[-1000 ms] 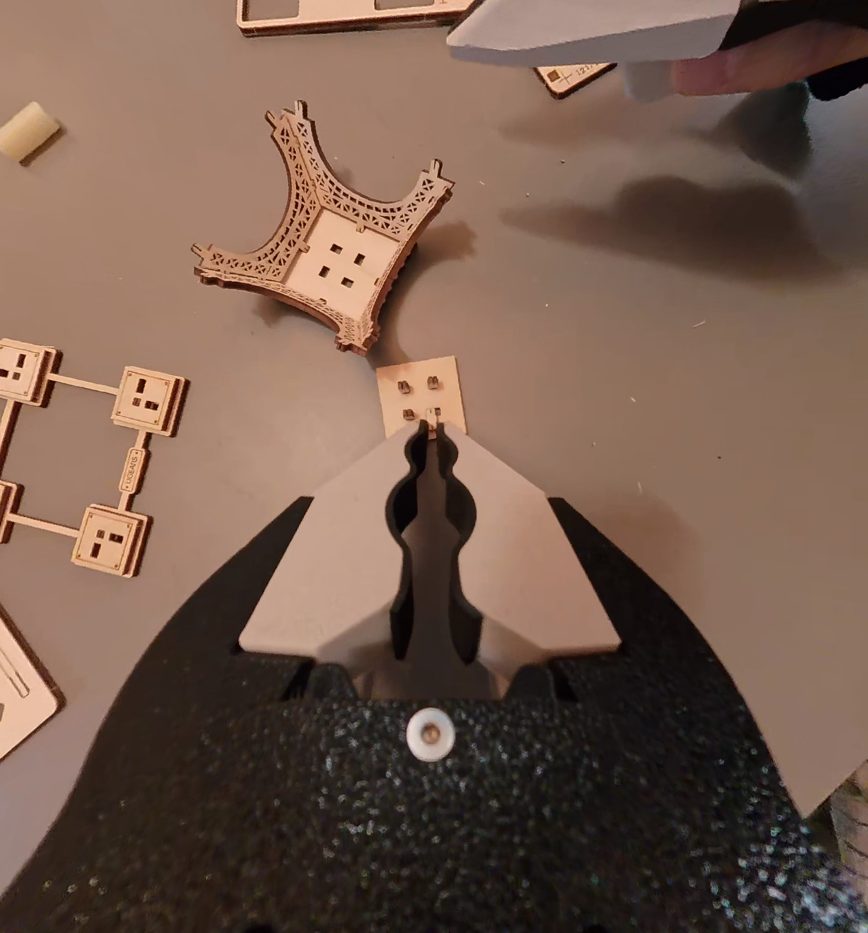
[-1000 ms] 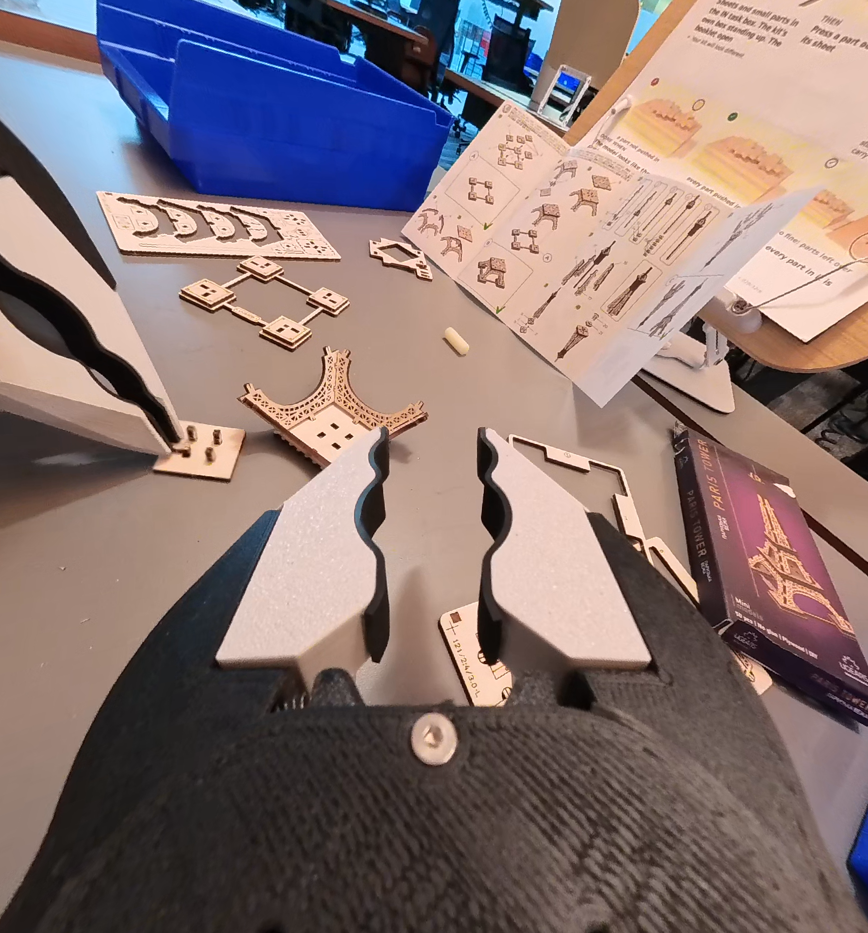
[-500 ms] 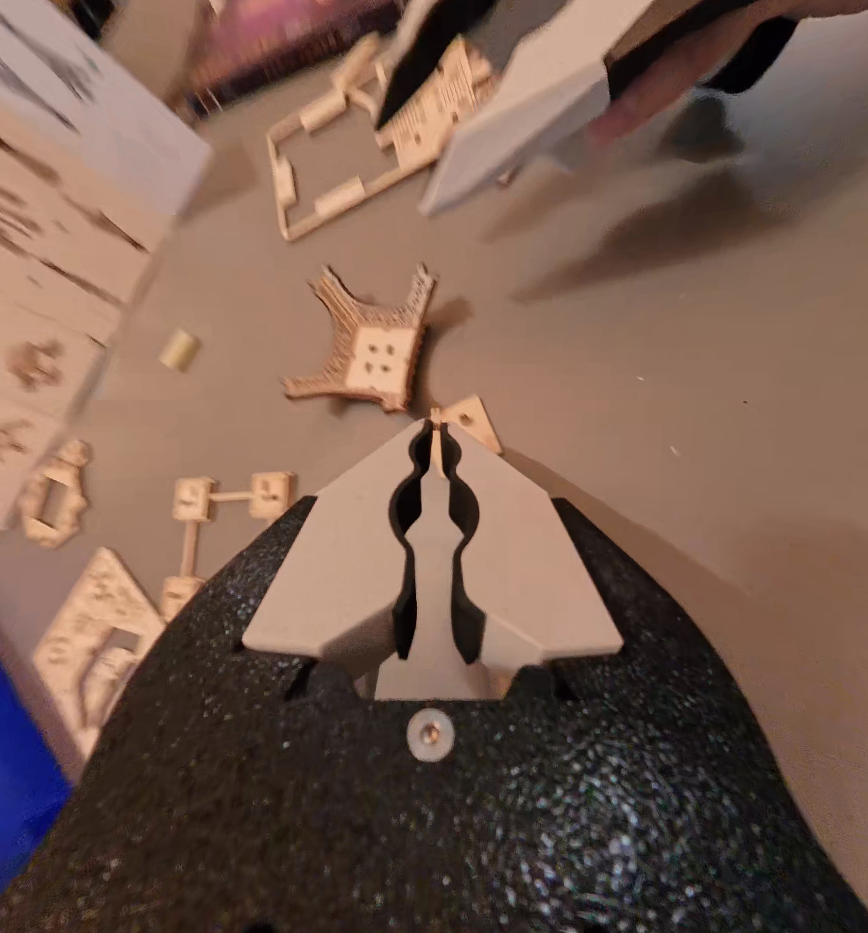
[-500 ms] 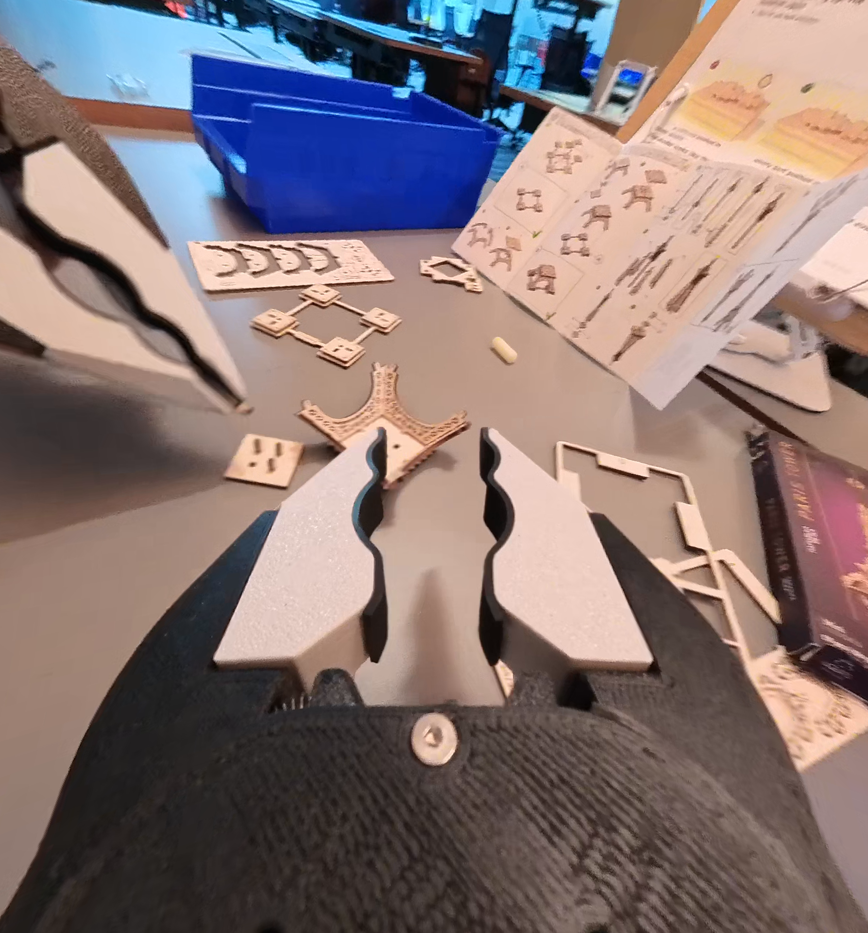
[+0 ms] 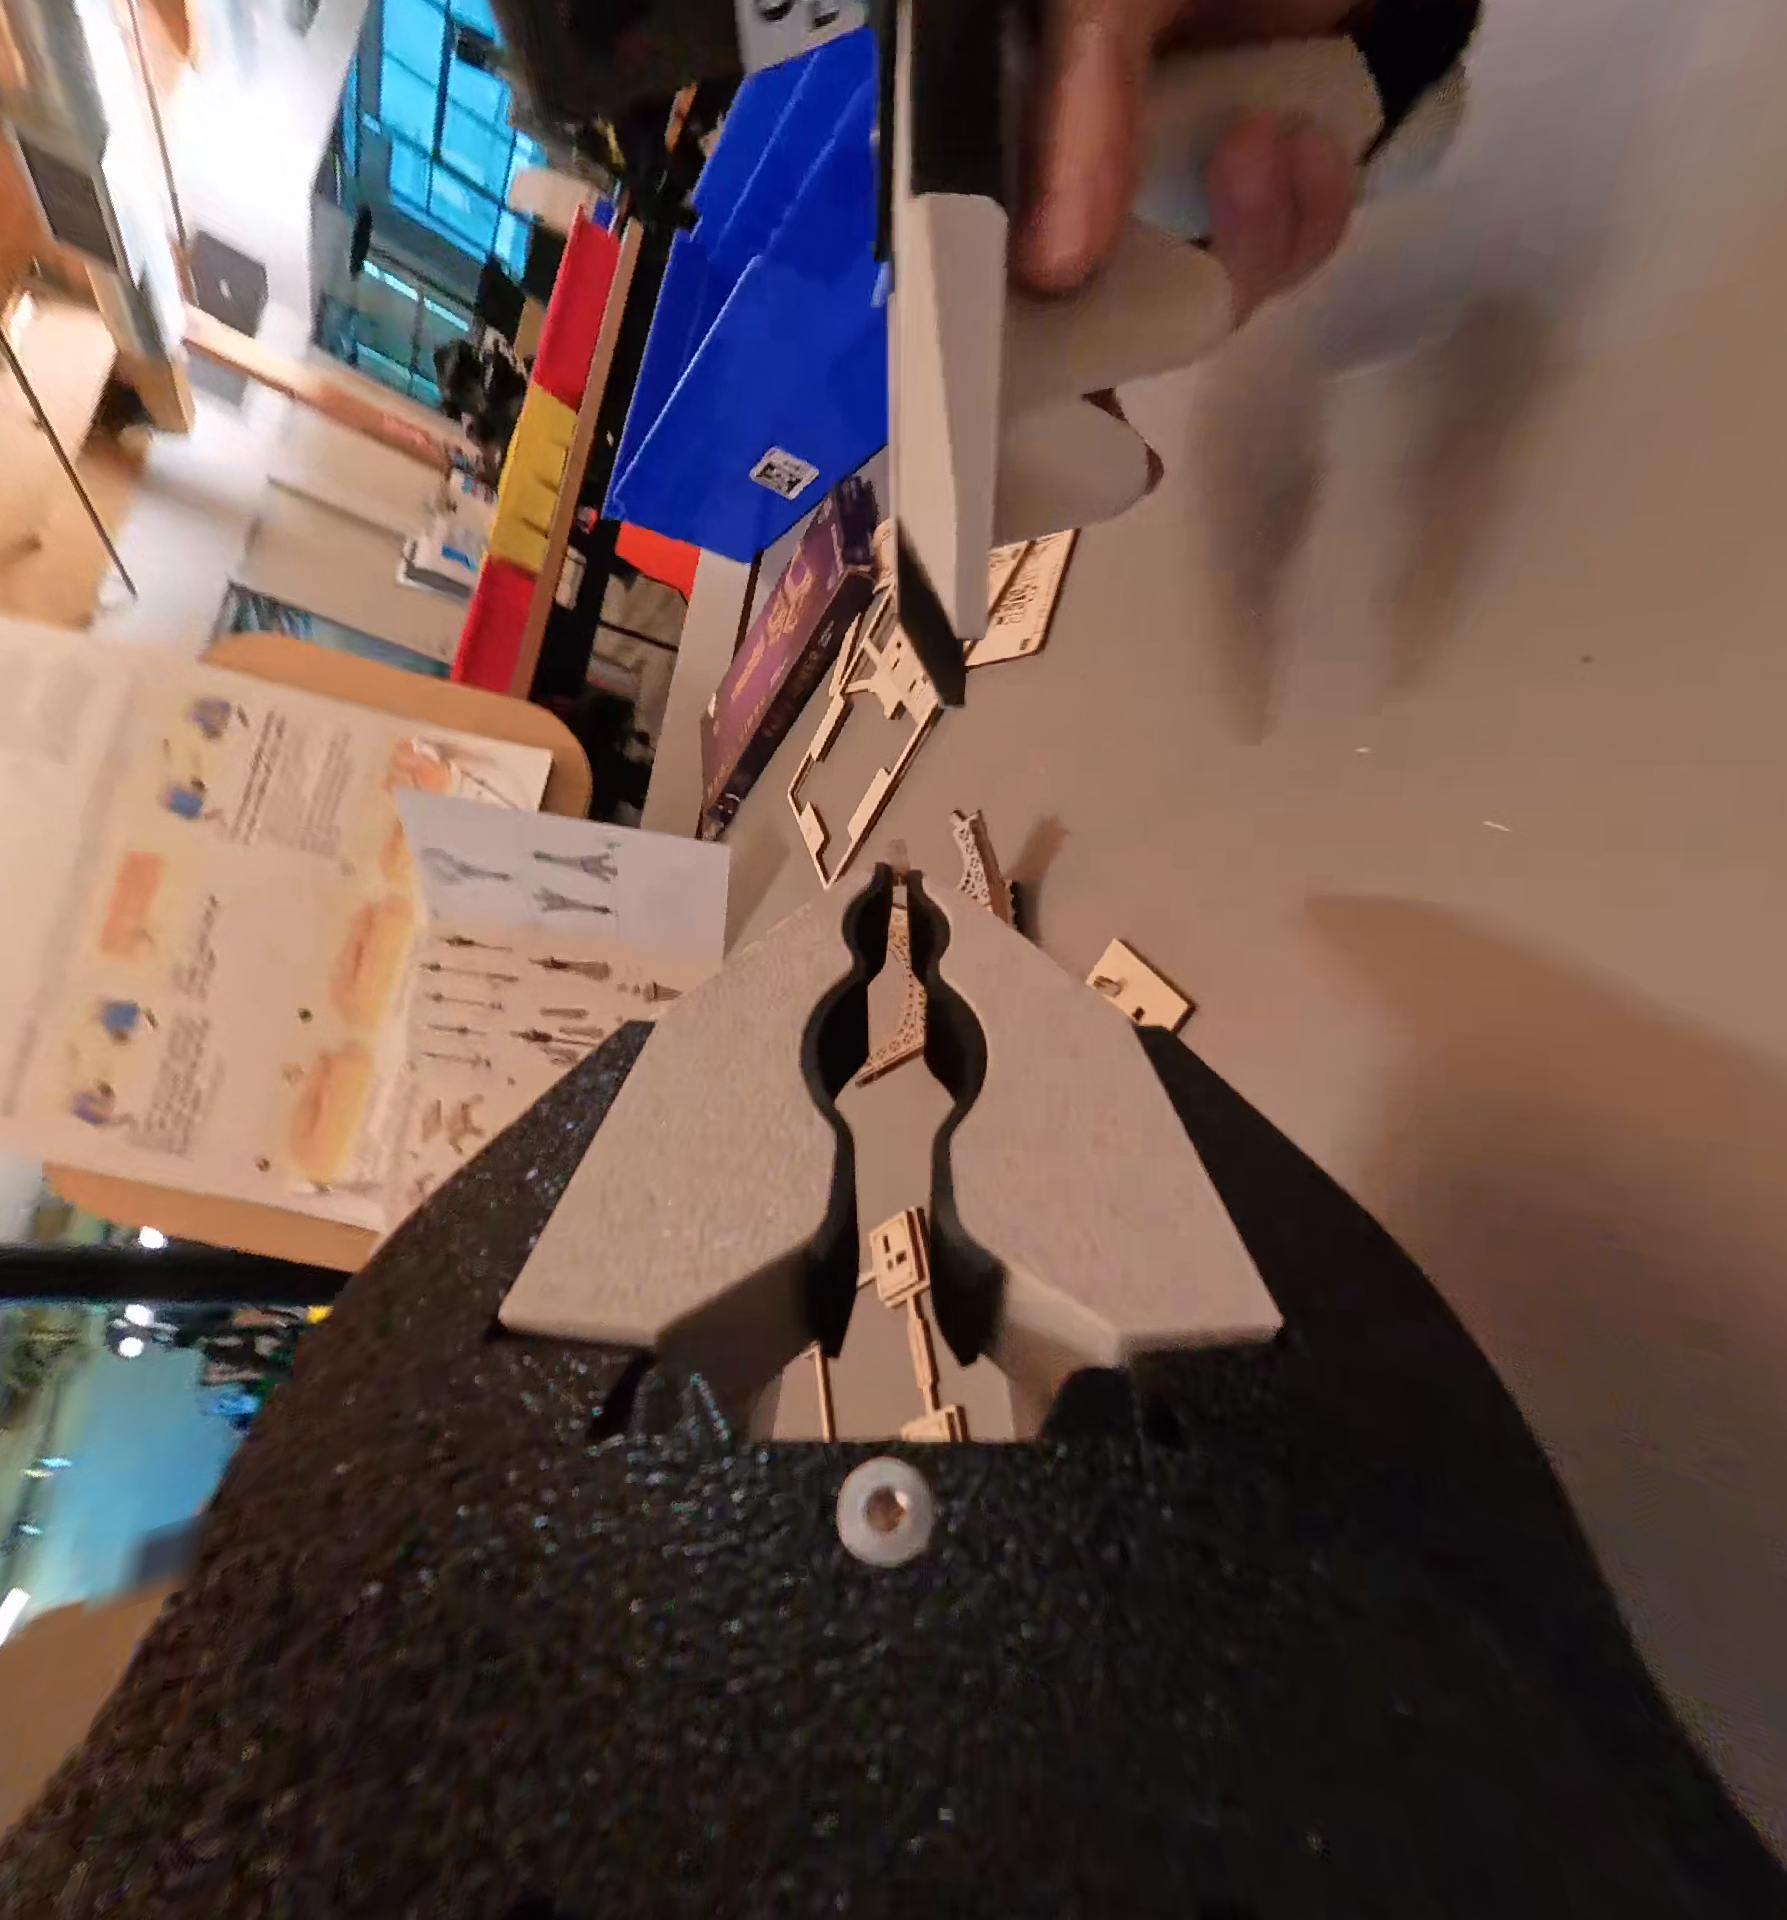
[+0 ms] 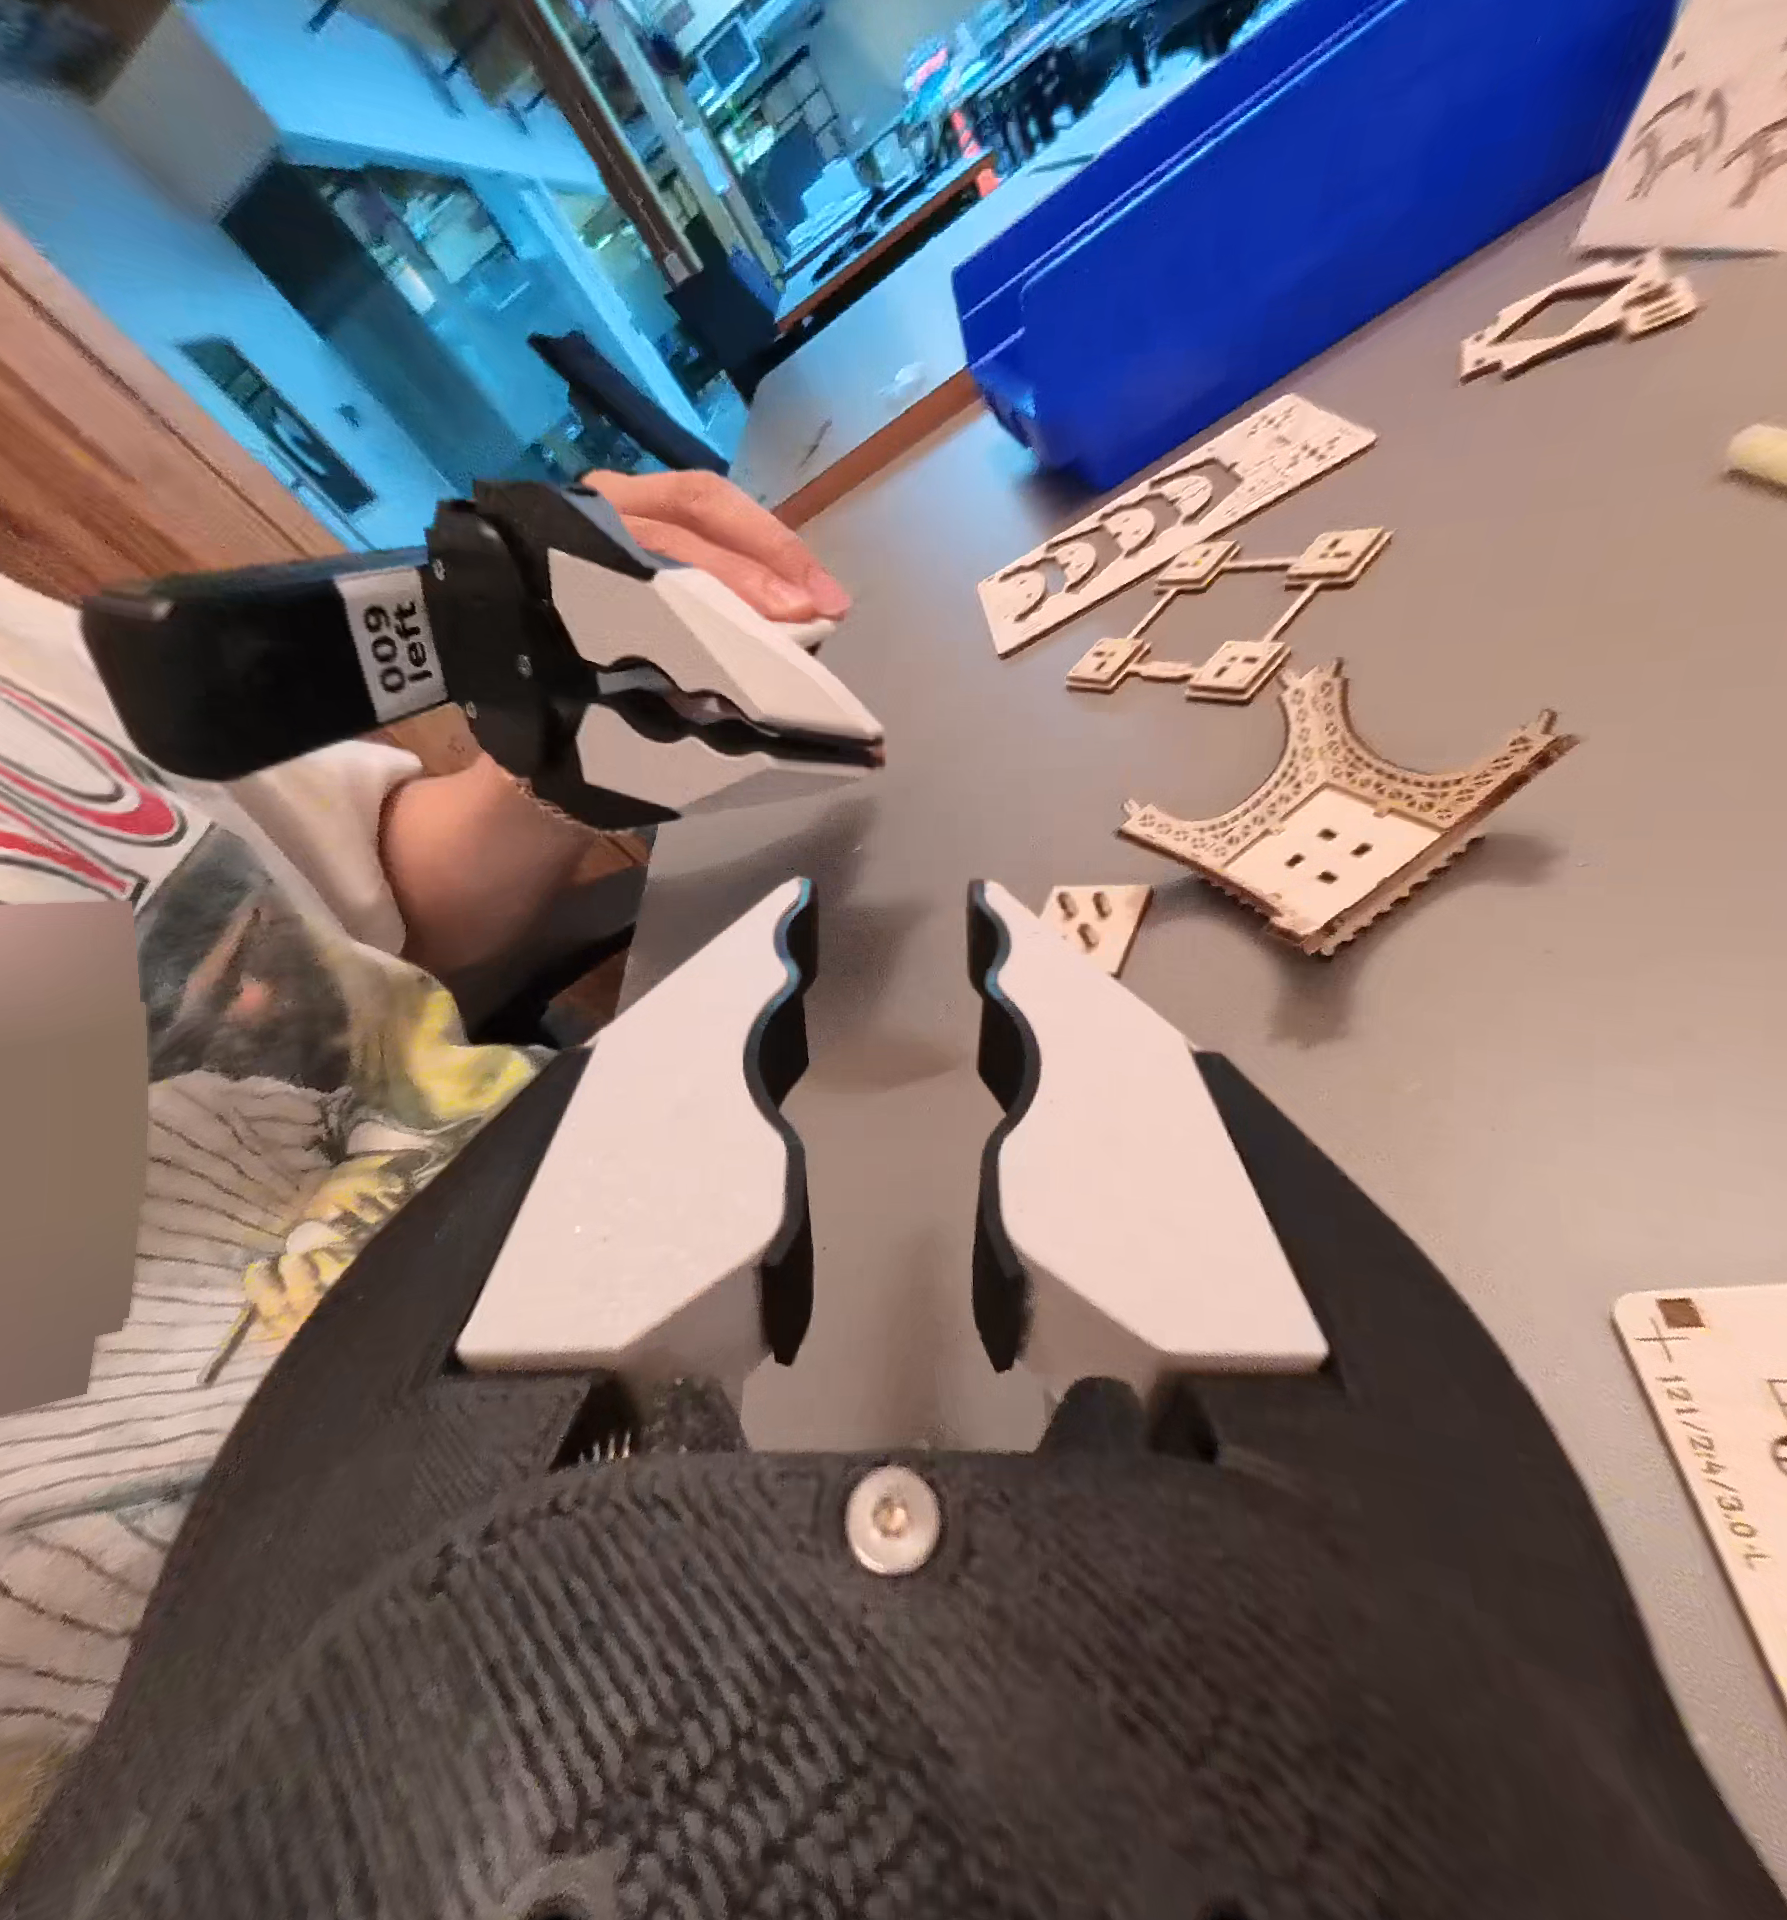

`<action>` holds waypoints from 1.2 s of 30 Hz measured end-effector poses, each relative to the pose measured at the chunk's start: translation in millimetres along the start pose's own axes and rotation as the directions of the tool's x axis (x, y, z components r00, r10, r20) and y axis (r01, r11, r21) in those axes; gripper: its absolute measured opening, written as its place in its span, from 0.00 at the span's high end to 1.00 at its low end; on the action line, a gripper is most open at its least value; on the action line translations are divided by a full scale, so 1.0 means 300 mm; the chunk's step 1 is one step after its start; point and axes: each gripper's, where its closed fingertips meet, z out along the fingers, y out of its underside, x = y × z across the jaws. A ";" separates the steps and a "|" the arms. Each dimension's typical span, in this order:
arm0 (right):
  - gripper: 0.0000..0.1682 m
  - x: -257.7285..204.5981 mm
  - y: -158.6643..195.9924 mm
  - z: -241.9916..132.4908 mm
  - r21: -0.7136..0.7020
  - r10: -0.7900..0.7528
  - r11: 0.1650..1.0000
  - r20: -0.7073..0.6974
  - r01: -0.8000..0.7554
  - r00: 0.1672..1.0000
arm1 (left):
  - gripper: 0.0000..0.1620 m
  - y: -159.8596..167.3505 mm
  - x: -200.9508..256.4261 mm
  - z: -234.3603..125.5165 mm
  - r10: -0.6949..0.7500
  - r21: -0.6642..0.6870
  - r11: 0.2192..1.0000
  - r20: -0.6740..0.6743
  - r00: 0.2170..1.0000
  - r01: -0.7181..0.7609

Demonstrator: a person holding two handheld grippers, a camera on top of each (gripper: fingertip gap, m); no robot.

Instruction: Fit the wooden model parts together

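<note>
My left gripper is shut on a tiny wooden peg that just shows at its tips. It is rolled on its side and held above the table. The right wrist view shows it at the left, clear of the parts. The small square plate with pegs lies on the grey table, also in the left wrist view. The lattice tower base lies beside the plate. My right gripper is open and empty, low over the table, just short of the plate. It shows at the top of the left wrist view.
A frame of four linked squares and a cut-out sheet lie behind the base. A blue bin stands at the back. A purple box, an empty sheet frame and instruction pages are also there. A person sits at the left. About 4 centimetres separates my left fingertips from my right. From the left gripper's tips to the small square plate is close to 8 centimetres.
My left gripper lifted off the square plate with the tiny peg, rose and rolled onto its side. My right gripper swung left toward it and stayed open.
</note>
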 end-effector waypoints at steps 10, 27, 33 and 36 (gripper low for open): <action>0.88 -0.030 0.008 0.053 0.023 0.076 0.997 0.093 -0.078 0.993 | 1.00 -0.083 0.033 -0.012 0.052 0.128 0.990 0.035 0.998 -0.056; 0.96 -0.061 0.015 0.045 0.033 0.048 0.998 0.184 -0.055 0.982 | 1.00 -0.088 0.072 0.014 0.141 0.101 0.985 0.032 0.989 -0.143; 0.95 -0.042 0.003 0.039 0.059 0.072 0.995 0.168 -0.083 0.983 | 1.00 -0.104 0.070 0.018 0.168 0.102 0.980 0.049 0.985 -0.172; 0.95 -0.042 0.002 0.038 0.060 0.069 0.995 0.166 -0.080 0.984 | 1.00 -0.109 0.067 0.022 0.177 0.098 0.978 0.059 0.983 -0.182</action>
